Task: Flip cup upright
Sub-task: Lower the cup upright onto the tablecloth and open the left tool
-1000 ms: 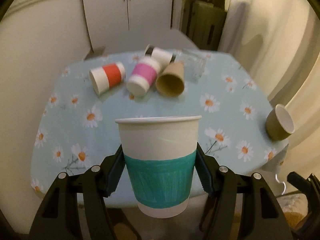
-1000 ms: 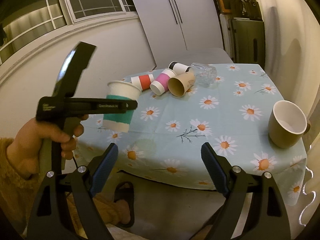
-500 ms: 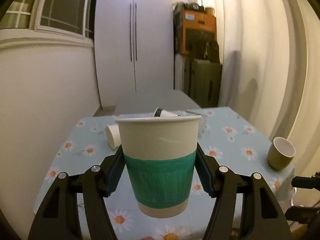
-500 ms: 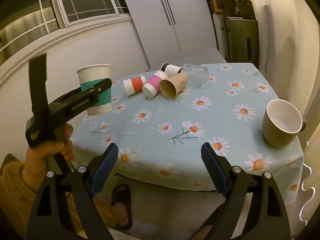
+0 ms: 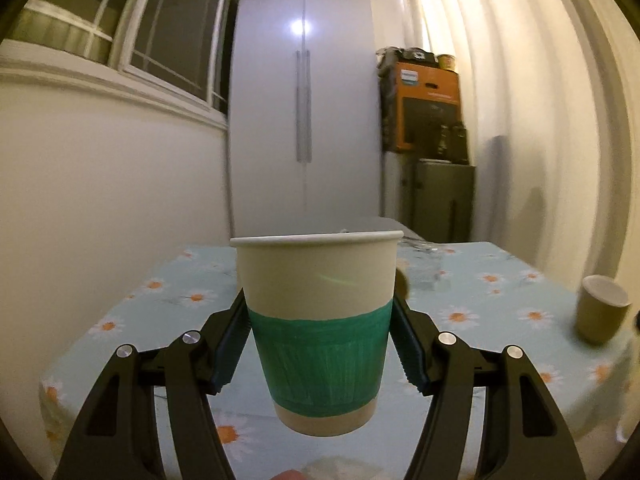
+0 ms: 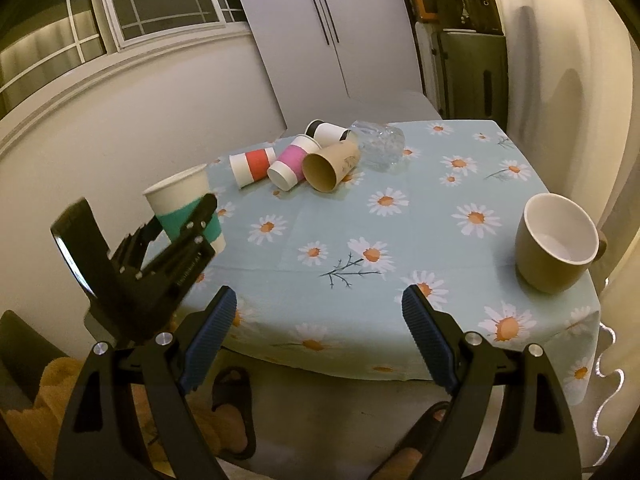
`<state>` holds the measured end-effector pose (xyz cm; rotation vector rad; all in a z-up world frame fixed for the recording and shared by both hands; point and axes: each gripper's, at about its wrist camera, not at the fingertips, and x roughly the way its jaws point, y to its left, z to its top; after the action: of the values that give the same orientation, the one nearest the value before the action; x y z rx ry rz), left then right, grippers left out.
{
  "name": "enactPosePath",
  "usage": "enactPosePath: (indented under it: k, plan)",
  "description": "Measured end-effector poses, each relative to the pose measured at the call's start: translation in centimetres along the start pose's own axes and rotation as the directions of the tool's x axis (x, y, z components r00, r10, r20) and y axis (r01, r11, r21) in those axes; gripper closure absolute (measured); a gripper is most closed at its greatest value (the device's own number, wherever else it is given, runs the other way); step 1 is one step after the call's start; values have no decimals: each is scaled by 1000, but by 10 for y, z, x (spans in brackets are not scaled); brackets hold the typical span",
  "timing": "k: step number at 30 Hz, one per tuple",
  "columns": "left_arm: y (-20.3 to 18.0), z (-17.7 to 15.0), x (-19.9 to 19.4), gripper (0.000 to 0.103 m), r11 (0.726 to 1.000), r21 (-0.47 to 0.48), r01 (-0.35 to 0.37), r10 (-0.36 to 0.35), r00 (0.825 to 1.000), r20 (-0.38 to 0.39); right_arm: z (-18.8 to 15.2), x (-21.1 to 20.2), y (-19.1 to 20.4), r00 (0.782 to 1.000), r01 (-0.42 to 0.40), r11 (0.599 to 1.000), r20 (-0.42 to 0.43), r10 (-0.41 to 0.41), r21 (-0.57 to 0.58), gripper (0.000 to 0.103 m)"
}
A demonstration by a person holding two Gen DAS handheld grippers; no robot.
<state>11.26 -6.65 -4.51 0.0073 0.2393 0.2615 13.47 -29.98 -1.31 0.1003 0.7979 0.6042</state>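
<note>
White paper cup with green band upright, clamped between left gripper pads; right gripper gapes wide, empty. Only right view shows toppled cups.

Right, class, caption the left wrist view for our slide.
Left gripper holds a green-banded paper cup upright above the daisy tablecloth.

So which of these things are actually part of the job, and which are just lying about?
In the job:
green-banded cup, mouth up
left gripper, clamping it

Lying about:
red-banded cup
pink-banded cup
brown paper cup
black-banded cup
clear glass
brown mug
right gripper, empty
</note>
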Motion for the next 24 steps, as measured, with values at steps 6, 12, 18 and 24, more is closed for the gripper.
enactPosePath:
  k: [6,12,18,24]
  plan:
    - [-3,-23,6,40,997,-1,-76,76,995,61,0,9,-2,999,15,1000,-29,-15,-7,19]
    - [-6,-40,11,39,991,17,-131,129,988,90,-2,14,-3,999,22,1000,-47,-23,-18,19]
    - [-8,-52,17,39,986,11,-165,164,982,92,-2,20,-3,998,26,999,-63,-28,-27,19]
    - [-8,-60,18,38,985,20,-170,167,981,97,-2,21,-3,997,33,999,-65,-35,-33,19]
